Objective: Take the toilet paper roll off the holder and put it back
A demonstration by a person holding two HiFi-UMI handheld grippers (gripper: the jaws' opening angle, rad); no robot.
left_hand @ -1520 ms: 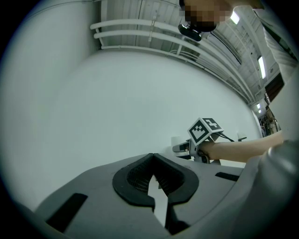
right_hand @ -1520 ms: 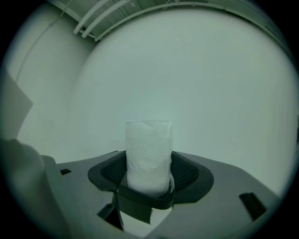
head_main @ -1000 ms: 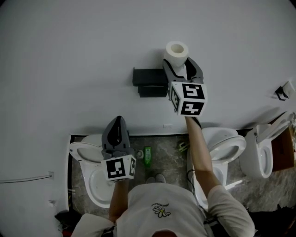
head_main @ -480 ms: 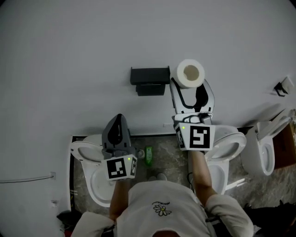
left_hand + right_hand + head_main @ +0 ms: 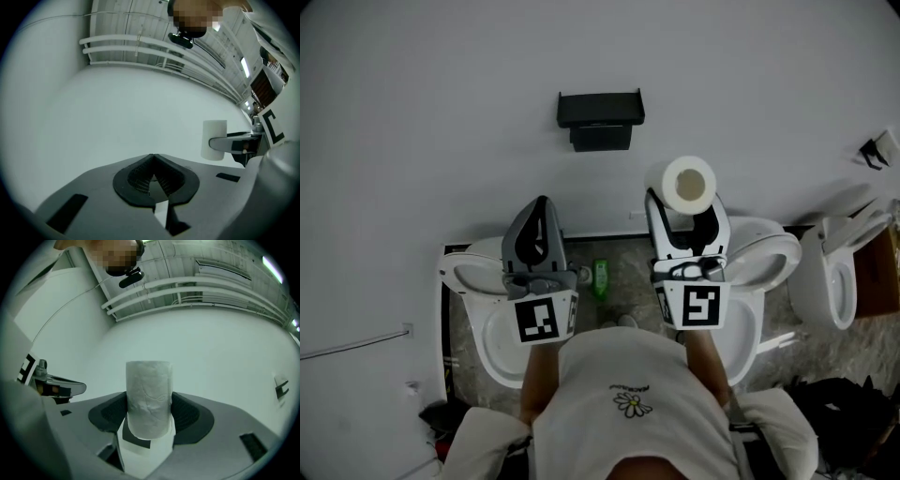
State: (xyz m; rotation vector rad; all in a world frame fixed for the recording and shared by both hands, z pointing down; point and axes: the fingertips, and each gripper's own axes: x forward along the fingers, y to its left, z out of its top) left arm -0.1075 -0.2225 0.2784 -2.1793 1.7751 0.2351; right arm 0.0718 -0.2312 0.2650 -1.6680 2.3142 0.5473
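A white toilet paper roll (image 5: 687,185) stands on end between the jaws of my right gripper (image 5: 686,208), which is shut on it, well below and to the right of the black wall holder (image 5: 601,118). In the right gripper view the roll (image 5: 149,398) fills the gap between the two dark pads. My left gripper (image 5: 536,225) is shut with nothing in it and points at the bare wall, level with the right one. In the left gripper view its pads (image 5: 154,177) meet, and the roll (image 5: 214,139) shows at the right.
A white wall fills the upper half of the head view. Below stand several white toilets (image 5: 478,309) on a marbled floor, with a green bottle (image 5: 600,278) between two of them. A black fitting (image 5: 872,152) sits on the wall at the far right.
My right gripper has carried the roll away from the holder, down and toward me. The left gripper has risen slightly and come level with the right.
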